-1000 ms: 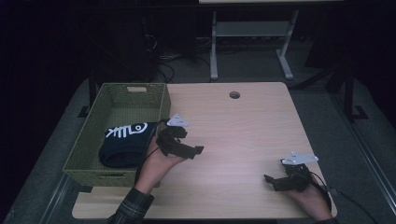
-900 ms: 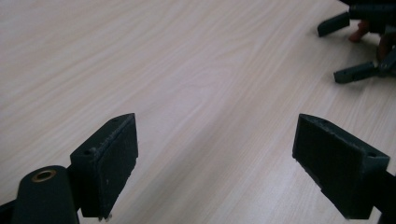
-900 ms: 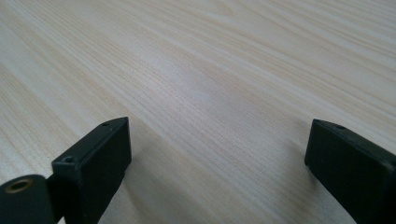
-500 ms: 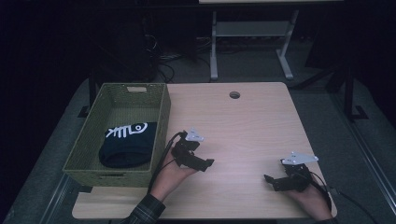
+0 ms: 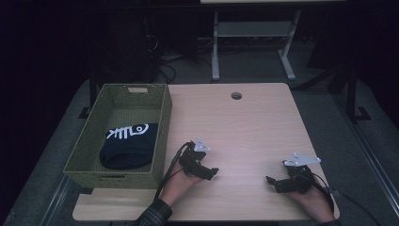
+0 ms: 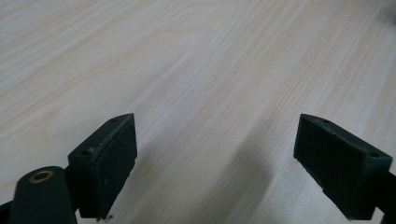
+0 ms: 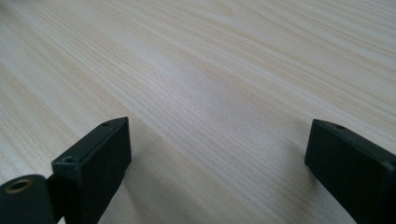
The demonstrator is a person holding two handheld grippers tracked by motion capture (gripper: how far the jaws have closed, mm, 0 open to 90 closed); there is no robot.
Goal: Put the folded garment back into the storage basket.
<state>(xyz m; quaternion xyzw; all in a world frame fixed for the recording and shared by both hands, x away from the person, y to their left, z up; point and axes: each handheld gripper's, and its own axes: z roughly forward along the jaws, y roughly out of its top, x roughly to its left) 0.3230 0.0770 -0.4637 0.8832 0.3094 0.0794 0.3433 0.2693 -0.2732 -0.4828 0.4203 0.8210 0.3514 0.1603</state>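
Withdrawn from the basket (image 5: 162, 117), where the dark cloth (image 5: 128, 149) is lying, the left gripper (image 5: 207, 173) is being held wide open and empty over the table (image 5: 244, 127), as is the right gripper (image 5: 275, 182), so scraping the wood is being risked.

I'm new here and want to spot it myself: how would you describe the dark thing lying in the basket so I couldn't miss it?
Start at the light wooden table; along its left edge sits an olive-green woven rectangular basket. In its near end lies a folded dark navy cloth. Its white fish-skeleton print sets it apart from the two plain black tools out on the bare tabletop.
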